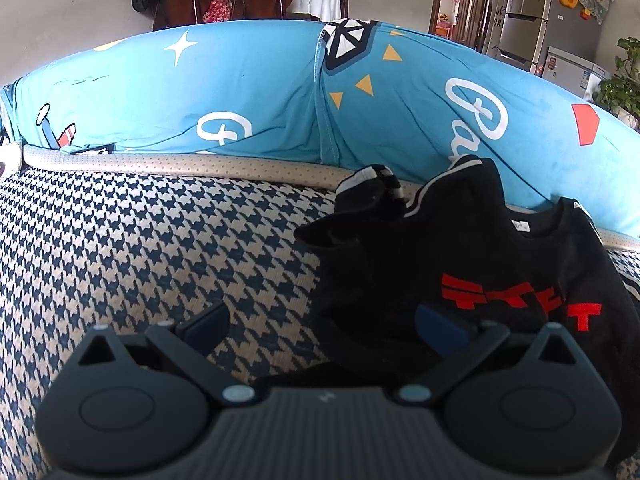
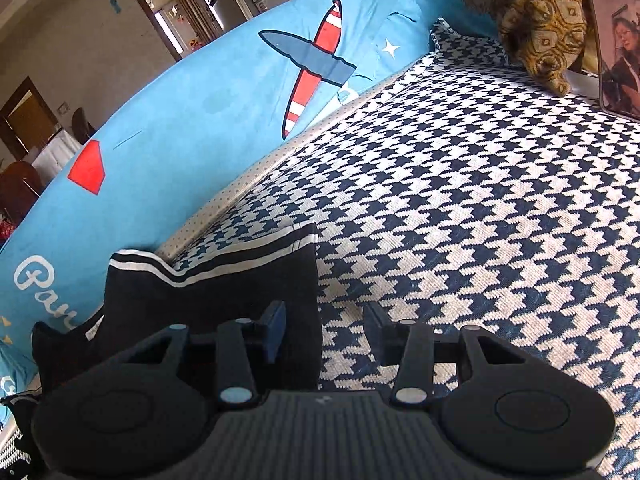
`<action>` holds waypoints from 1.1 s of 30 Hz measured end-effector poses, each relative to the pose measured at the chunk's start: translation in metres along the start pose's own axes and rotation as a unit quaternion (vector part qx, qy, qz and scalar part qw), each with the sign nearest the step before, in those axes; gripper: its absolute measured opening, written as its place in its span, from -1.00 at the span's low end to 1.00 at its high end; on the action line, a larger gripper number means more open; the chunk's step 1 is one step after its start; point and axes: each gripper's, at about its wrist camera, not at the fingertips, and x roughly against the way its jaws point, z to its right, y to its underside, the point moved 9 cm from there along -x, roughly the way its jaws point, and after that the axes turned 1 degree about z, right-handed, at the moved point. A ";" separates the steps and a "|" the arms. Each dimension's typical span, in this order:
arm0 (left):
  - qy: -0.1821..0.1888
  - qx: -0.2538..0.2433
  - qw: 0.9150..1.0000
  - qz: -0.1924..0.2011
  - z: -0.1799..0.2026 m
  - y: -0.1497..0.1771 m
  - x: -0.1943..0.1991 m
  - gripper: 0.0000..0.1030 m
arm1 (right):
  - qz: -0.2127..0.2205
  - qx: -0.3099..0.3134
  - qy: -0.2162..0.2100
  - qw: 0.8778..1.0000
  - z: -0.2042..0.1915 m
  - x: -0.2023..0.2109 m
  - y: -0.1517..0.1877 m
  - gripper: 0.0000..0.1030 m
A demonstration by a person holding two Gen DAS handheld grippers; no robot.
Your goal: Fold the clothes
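Left wrist: left tool [image 1: 320, 330] open above shirt [image 1: 460, 248].

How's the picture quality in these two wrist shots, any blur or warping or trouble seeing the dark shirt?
Left wrist view: fisheye bows the blue printed cushion into an arch; the open left tool is soft-focused; the black shirt with red lettering loses fold detail. Right wrist view: daylight is bright, the houndstooth cover is sharp, corners vignette dark.

Black shirt [image 1: 480, 264] w/ red lettering & white-striped trim. Seat cover [image 1: 160, 248] was navy/cream houndstooth. Back cushion [image 1: 240, 92] along its far edge: sky blue, white script, red/yellow shapes. Pillow [image 2: 548, 28] at far right corner: gold/brown pattern.
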 end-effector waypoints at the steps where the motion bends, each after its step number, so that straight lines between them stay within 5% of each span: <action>1: 0.000 0.000 1.000 0.000 0.000 0.000 0.000 1.00 | 0.002 0.000 0.001 1.000 -0.001 -0.003 0.000 -0.16; 10: -0.004 0.001 1.000 -0.005 -0.002 0.001 -0.003 1.00 | 0.005 0.033 -0.008 0.999 -0.024 -0.018 0.009 -0.10; 13: -0.005 0.002 1.000 -0.008 -0.003 0.001 -0.005 1.00 | 0.003 0.057 -0.014 0.998 -0.035 -0.021 0.014 -0.35; 15: -0.006 0.003 1.000 -0.010 -0.003 0.002 -0.006 1.00 | 0.002 0.073 -0.017 0.997 -0.042 -0.024 0.017 -0.73; 17: -0.006 0.004 1.000 -0.011 -0.004 0.002 -0.006 1.00 | 0.005 0.082 -0.018 0.996 -0.046 -0.024 0.018 -0.83; 27: -0.006 0.009 1.000 -0.019 -0.006 0.003 -0.009 1.00 | 0.125 0.119 0.067 0.983 -0.040 0.017 -0.022 -0.87; 33: -0.008 0.014 1.000 -0.017 -0.008 0.002 -0.009 1.00 | 0.098 0.105 0.103 0.984 -0.024 0.007 -0.022 -0.85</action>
